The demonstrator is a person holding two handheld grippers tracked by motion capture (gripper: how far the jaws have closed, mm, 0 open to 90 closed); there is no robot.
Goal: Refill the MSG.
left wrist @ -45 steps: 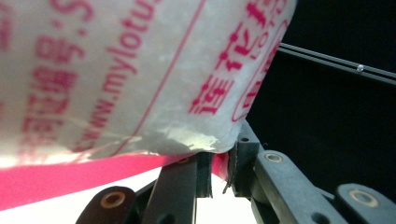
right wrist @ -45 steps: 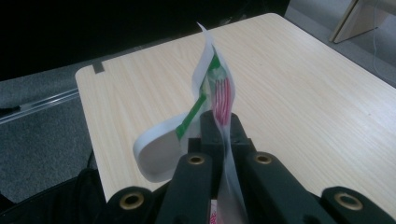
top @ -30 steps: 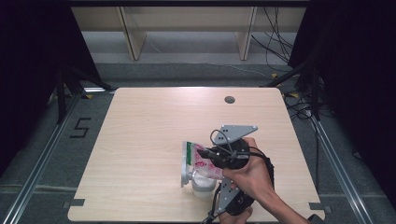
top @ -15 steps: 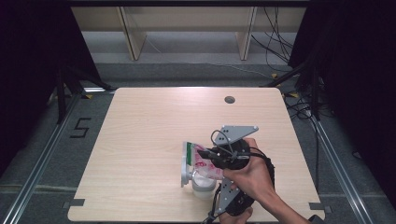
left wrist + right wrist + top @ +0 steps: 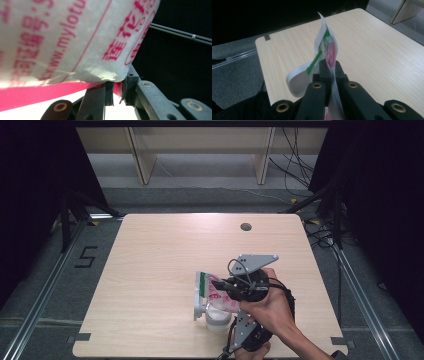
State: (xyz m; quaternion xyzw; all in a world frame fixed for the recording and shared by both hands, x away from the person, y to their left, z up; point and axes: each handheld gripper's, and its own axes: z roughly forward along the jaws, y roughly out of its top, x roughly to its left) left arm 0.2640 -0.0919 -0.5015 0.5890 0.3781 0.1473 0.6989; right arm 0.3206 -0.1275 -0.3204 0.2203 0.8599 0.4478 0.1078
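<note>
Two grippers work one white plastic bag (image 5: 216, 294) with red print and a green strip, held above the near right part of the wooden table (image 5: 160, 270). We see the right gripper (image 5: 218, 283) with its fingers (image 5: 325, 72) pressed together on the bag's thin upper edge. The left gripper (image 5: 240, 327) comes from below; its fingers (image 5: 130, 85) pinch the bag's red bottom seam. A white cup (image 5: 218, 317) stands under the bag, beside a hand (image 5: 272, 307).

one printed bag (image 5: 216, 292), one white cup (image 5: 218, 317), two tongs (image 5: 216, 282), one table (image 5: 160, 260)
</note>
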